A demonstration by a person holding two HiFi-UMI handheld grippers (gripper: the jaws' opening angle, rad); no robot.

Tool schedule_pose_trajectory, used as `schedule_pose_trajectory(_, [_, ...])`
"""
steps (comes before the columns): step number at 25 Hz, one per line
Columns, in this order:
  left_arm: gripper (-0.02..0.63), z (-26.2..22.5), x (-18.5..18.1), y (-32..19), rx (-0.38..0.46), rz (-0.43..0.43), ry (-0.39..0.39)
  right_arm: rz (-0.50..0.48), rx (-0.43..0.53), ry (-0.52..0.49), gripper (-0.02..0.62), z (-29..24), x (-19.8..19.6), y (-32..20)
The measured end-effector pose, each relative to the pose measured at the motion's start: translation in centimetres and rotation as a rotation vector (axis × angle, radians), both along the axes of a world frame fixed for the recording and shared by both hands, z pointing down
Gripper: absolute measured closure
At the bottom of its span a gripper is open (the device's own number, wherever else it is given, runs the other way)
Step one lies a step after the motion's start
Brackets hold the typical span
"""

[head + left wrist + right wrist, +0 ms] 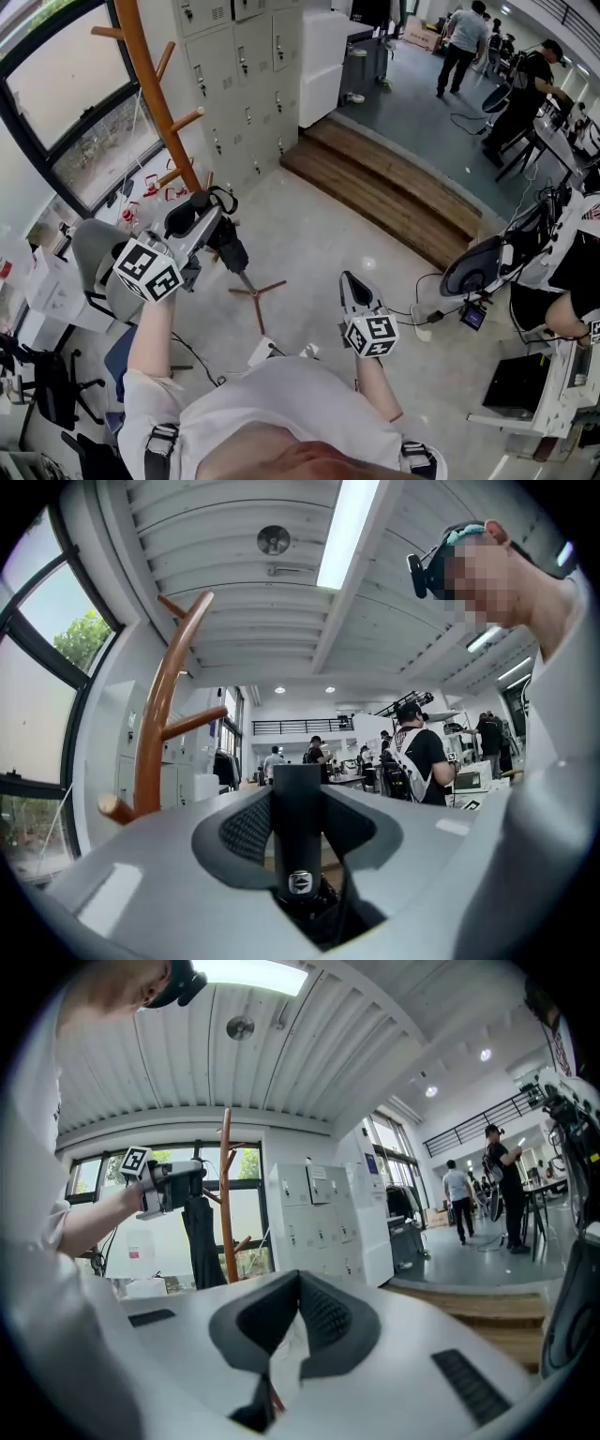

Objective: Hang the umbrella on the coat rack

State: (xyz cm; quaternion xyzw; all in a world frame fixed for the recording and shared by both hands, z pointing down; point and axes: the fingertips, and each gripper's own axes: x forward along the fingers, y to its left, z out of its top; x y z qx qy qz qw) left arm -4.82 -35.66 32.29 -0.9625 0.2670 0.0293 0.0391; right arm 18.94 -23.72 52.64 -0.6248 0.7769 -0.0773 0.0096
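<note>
The orange wooden coat rack (155,94) stands by the window, its foot (258,292) on the floor; it also shows in the left gripper view (159,733) and the right gripper view (226,1204). A black folded umbrella (232,253) hangs tip-down from my left gripper (202,211), close beside the rack's pole. In the left gripper view the jaws of that gripper (298,794) are shut on the umbrella's black handle (298,832). The right gripper view shows the umbrella (198,1241) dangling under the raised left gripper (173,1185). My right gripper (349,278) (298,1283) is shut, holds nothing and stays lower, apart from the rack.
Grey lockers (244,66) stand behind the rack, with a window (70,94) to its left. A wooden step (394,192) crosses the floor ahead. An office chair (483,262) and desks are at the right. People (464,42) stand far back.
</note>
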Motion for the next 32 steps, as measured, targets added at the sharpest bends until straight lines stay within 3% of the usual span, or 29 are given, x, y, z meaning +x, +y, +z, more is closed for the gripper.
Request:
schedule_pose_trajectory(4, [0.449,-3.3,0.1,-1.2,0.041,-0.005,-0.014,-0.003,0.001,-0.007,0.588,0.1,0.1,-0.4])
schedule_pose_trajectory(15, [0.449,-9.1,0.3,-4.8,0.043,-0.077,0.008,-0.024,-0.004,-0.01,0.588,0.2,0.7,-0.8])
schedule_pose_trajectory(21, [0.449,-10.3,0.0,-6.4,0.057,-0.096,0.024,-0.068,0.002,0.004,0.588,-0.3,-1.1,-1.9])
schedule_pose_trajectory(27, [0.449,-11.9,0.5,-8.1,0.062,-0.044,0.006,-0.104,0.008,0.012,0.588,-0.3,-3.4,-2.9])
schedule_pose_trajectory(32, [0.449,-12.8,-0.3,-8.9,0.059,-0.078,0.007,-0.111,0.012,0.007,0.588,-0.3,-4.4,-2.8])
